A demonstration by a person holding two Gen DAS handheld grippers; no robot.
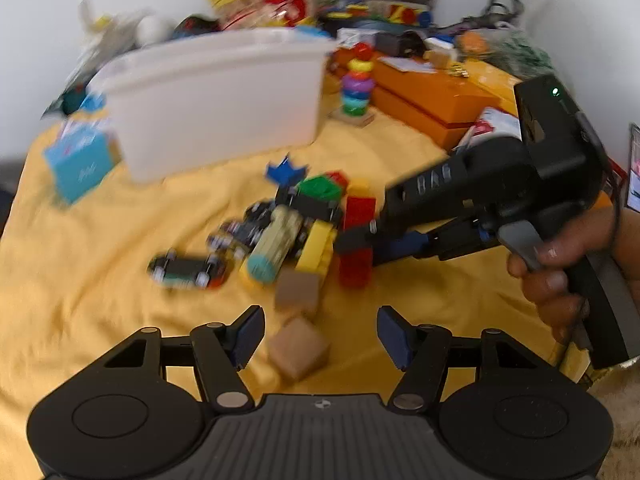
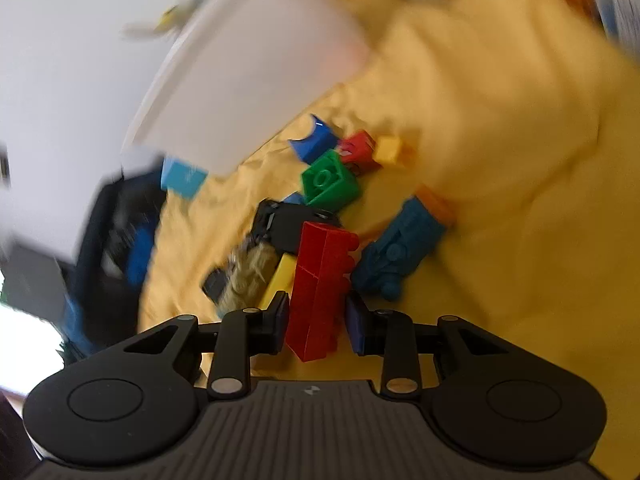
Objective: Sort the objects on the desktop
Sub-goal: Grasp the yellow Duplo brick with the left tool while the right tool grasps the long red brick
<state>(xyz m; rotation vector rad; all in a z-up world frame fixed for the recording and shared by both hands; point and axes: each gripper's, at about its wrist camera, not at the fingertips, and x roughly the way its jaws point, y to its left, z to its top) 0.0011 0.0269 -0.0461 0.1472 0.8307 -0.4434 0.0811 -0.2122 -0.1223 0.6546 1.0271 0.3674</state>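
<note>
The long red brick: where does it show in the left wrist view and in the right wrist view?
Left wrist: the long red brick stands right of centre, at the tips of the right gripper.
Right wrist: lower centre, between that gripper's pads.
Shared landmark: the green brick just beyond it in both.

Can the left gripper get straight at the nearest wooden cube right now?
Probably yes: the left gripper is open, and the wooden cube lies on the yellow cloth between its fingers, nothing covering it.
</note>
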